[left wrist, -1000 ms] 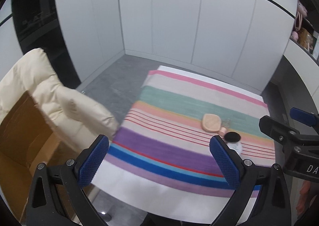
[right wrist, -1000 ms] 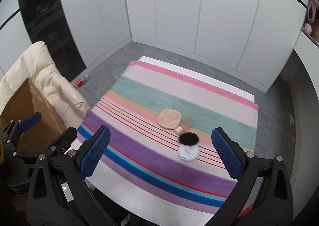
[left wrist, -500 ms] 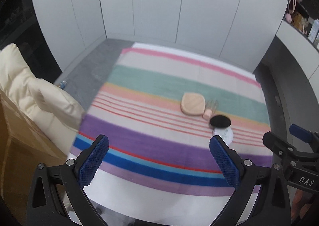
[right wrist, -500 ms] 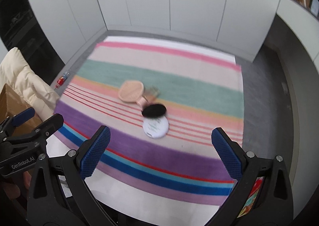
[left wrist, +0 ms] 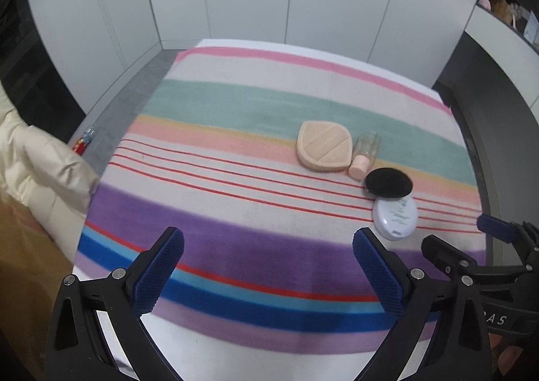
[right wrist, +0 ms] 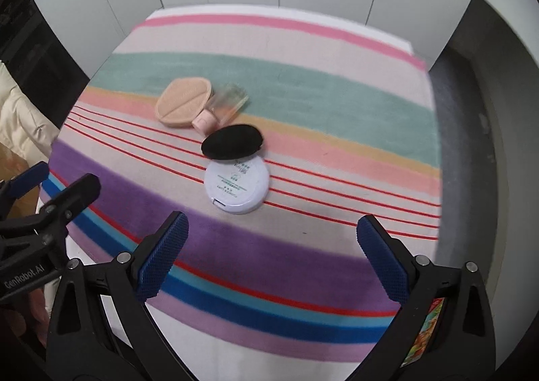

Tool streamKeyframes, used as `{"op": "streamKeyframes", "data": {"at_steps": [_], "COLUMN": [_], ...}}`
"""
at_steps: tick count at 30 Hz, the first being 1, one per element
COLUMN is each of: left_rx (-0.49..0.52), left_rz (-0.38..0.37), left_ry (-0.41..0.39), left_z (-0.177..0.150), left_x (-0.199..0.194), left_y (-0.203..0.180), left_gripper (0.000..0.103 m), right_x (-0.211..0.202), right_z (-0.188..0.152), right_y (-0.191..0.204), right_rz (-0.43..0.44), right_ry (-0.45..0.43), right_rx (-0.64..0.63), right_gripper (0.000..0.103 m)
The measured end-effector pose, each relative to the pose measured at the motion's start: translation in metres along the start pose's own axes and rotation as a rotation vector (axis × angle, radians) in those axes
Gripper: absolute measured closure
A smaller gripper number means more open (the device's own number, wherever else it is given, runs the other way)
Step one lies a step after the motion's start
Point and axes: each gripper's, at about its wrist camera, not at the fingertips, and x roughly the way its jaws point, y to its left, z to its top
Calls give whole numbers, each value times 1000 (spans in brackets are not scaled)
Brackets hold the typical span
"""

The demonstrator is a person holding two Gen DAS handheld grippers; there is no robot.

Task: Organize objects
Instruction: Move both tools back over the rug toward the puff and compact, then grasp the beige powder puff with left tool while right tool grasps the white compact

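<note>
Four cosmetics lie in a diagonal row on a striped cloth (left wrist: pixel 235 239) (right wrist: pixel 303 246): a beige powder puff (left wrist: pixel 324 145) (right wrist: pixel 183 101), a small clear bottle with a pink cap (left wrist: pixel 364 153) (right wrist: pixel 219 108), a black round puff (left wrist: pixel 389 182) (right wrist: pixel 232 141) and a white round compact (left wrist: pixel 397 216) (right wrist: pixel 237 184). My left gripper (left wrist: pixel 267 275) hangs open above the purple stripe, left of the compact. My right gripper (right wrist: pixel 269 256) is open just short of the compact. Neither holds anything.
A cream padded jacket (left wrist: pixel 37 172) drapes over a brown cardboard box (left wrist: pixel 23 266) at the left edge. A small red item (left wrist: pixel 82 142) lies on the grey floor. White cabinet panels (left wrist: pixel 269 4) stand behind the table. A colourful packet (right wrist: pixel 426 330) shows under the right finger.
Both grippers have swung right and moved closer to the table, so the cosmetics now appear larger and nearer. The objects themselves have not moved. Both grippers stayed open.
</note>
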Motion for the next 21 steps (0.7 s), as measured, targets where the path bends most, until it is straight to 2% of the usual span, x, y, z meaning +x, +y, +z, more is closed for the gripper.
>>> {"op": "streamKeyframes", "data": {"at_steps": [3,10,11,13,15,16,19,21], "left_rx": [32,29,32,38,35,36,44,83], "left_rz": [-5,-11,-13,-16,-40,-44,-69,-54], "left_ry": [6,48,57,56,53,58,74,55], "left_z": [3,12,13,16,22,25,34,40], "left_x": [15,50,56,65,72,77,93,99], "left_y": [-1,3,3,0,-3,-5,-14,-24], "left_gripper": [3,3,3,3,3,3,2,2], "right_x": [18,60,60,60,58,57,56,57], "right_z": [3,7,7,10,13,15,20,24], "right_y": [5,12,15,17,16,14,4,-2], "right_rz": [-9,0,-21,-5,-5,-7,-11,-27], "right_ry": [13,52,23,-4,-29,-36,-43,-47], "right_rx": [-38,-65,-87,-94,-96,-90,-50,-37], "right_gripper": [5,11,13,21,39,43,43,43]}}
